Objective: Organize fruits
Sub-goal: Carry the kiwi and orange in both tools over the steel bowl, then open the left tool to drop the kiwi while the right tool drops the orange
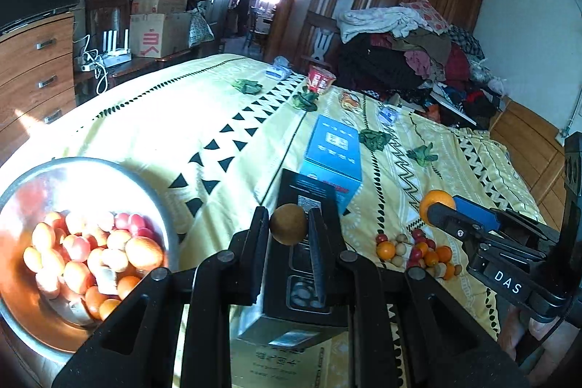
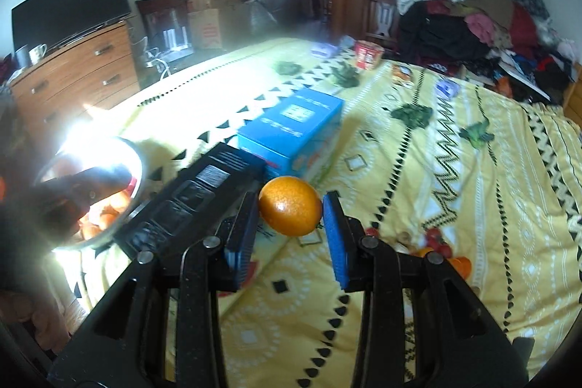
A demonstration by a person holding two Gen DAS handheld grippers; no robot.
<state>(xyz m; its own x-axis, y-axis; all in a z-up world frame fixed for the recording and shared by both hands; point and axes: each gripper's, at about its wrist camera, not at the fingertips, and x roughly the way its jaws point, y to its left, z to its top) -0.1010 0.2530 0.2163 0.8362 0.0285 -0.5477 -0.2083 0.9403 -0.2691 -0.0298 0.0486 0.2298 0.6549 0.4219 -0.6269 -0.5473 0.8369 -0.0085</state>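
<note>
A wide bed (image 1: 152, 119) under a yellow patterned cover fills the scene, with a heap of clothes (image 1: 407, 50) at its far end. Next in size comes the metal bowl (image 1: 145, 180) at the near left edge, already heaped with small orange and red fruits and glaring hard in the sun. A blue box (image 1: 333, 151) and a black box (image 1: 309, 202) lie end to end down the middle of the cover. To the right of them, a small pile of loose fruits (image 1: 418, 251) waits on the cover, well apart from the bowl.

The left gripper (image 1: 289, 224) is clamped on a small brown ball-shaped fruit (image 1: 288, 223), held above the black box and close to the bowl. The right gripper (image 2: 291, 206) is clamped on an orange (image 2: 290, 205) between its blue pads, held in the air above the cover with the boxes between it and the bowl.

The risks, as I judge them: both fruits are round and pinched only at the fingertips, so a quick swing or twist could squirt either one out, and it would roll across the soft cover or off the bed. The bowl is already piled high, so a drop from above may bounce fruit over the rim. The glare washes out the right camera's view of the bowl, making aim harder, and both grippers heading for one bowl could knock together.
</note>
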